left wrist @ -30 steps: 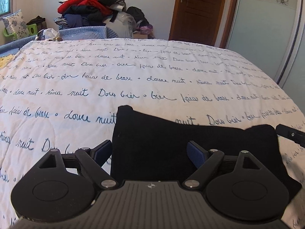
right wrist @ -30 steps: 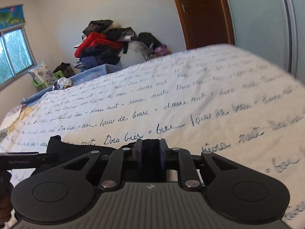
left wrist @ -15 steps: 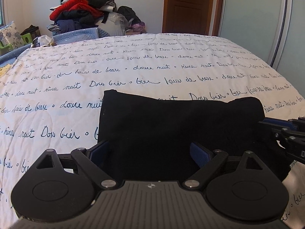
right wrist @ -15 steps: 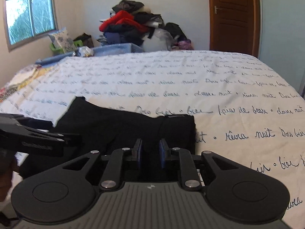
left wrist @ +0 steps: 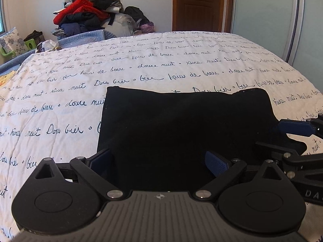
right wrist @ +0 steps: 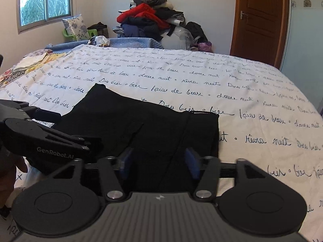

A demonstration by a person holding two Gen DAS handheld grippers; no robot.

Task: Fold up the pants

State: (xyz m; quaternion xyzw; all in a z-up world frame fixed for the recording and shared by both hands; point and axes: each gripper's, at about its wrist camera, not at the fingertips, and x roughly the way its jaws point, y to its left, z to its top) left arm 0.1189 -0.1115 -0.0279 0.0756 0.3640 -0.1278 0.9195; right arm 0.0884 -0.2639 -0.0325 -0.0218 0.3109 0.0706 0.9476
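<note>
black fabric hides its own folds. left claw (left wrist: 159,161) opening wide, right claw (right wrist: 159,162) opening, both tilted down over folded pants (left wrist: 185,125), pads clear; pants lie on the bed (left wrist: 181,66).

Left gripper (left wrist: 159,161) tipped down, jaws opening wide. Right gripper (right wrist: 159,162) close beside it, tipped down, jaws opening too.

A bed (right wrist: 242,84) with a script-printed quilt fills the room. At 12 o'clock a clothes pile (right wrist: 153,18) leans on the pale wall; door (right wrist: 260,20) at 1, daylit window (right wrist: 45,2) at 10.
</note>
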